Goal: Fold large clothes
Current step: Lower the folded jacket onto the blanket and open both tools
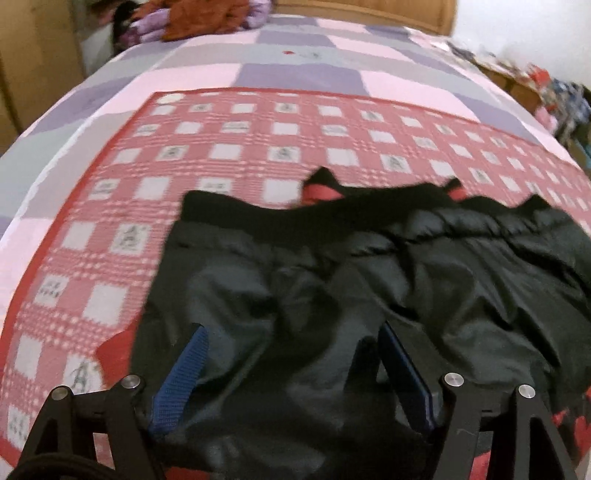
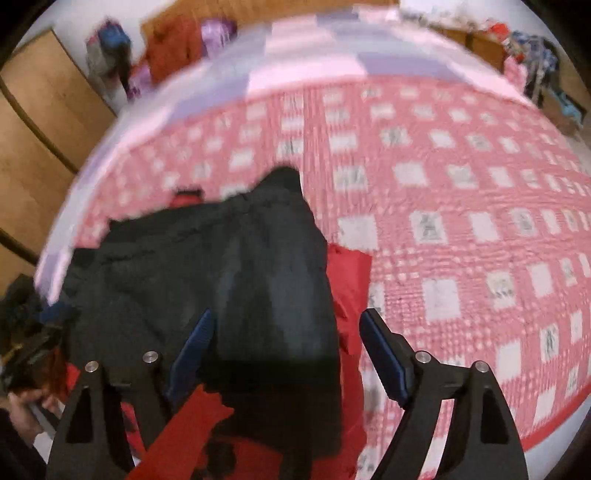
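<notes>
The black jacket at lower centre looks soft, slippery and bulky; hems suit gripping. Left hand-held gripper and right hand-held gripper both gape, released.

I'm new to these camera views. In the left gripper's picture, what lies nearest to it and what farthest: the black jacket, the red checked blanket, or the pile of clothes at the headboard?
1. Black jacket, right between the left gripper's fingers.
2. Red checked blanket, spread beneath and beyond the jacket.
3. Pile of clothes, far end, upper left.

Jacket on blanket — atop bed
</notes>
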`<state>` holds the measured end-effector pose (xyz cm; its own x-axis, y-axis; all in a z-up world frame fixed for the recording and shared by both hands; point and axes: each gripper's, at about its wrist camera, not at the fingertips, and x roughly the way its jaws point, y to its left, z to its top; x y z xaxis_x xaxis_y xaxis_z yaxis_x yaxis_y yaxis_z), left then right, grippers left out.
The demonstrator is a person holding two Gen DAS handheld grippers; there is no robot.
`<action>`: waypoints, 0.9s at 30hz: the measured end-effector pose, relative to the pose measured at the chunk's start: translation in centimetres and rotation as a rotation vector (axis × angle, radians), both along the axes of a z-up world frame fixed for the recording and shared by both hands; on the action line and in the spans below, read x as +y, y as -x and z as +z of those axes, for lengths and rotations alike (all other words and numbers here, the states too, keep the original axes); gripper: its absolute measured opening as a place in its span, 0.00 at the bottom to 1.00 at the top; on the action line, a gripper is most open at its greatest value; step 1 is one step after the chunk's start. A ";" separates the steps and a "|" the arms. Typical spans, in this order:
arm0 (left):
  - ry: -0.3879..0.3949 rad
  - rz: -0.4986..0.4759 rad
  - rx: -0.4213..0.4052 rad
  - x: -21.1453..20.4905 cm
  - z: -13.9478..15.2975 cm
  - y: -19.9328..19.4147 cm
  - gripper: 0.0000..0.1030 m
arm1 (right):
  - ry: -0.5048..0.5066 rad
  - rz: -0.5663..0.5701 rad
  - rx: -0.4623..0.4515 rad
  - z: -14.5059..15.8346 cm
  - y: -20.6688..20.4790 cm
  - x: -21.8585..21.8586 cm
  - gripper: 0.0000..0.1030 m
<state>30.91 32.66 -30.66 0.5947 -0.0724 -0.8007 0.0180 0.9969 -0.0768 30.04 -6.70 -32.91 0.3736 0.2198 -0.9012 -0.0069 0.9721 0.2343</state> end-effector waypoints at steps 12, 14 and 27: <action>0.011 -0.094 0.002 -2.5 -1.2 -1.9 0.78 | -0.129 -0.121 0.026 -1.6 6.8 -3.1 0.18; 0.000 -0.090 0.018 -2.6 -1.7 -2.6 0.78 | -0.123 -0.130 0.010 -1.4 7.1 -2.8 0.19; -0.006 -0.096 0.046 -2.7 -1.8 -2.5 0.78 | 0.292 0.066 -0.338 5.2 7.5 5.3 0.77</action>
<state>33.38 30.00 -32.51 0.5481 -0.1222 -0.8274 0.1097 0.9912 -0.0737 22.50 -1.43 -27.74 0.6516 0.0078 -0.7585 -0.1002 0.9921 -0.0759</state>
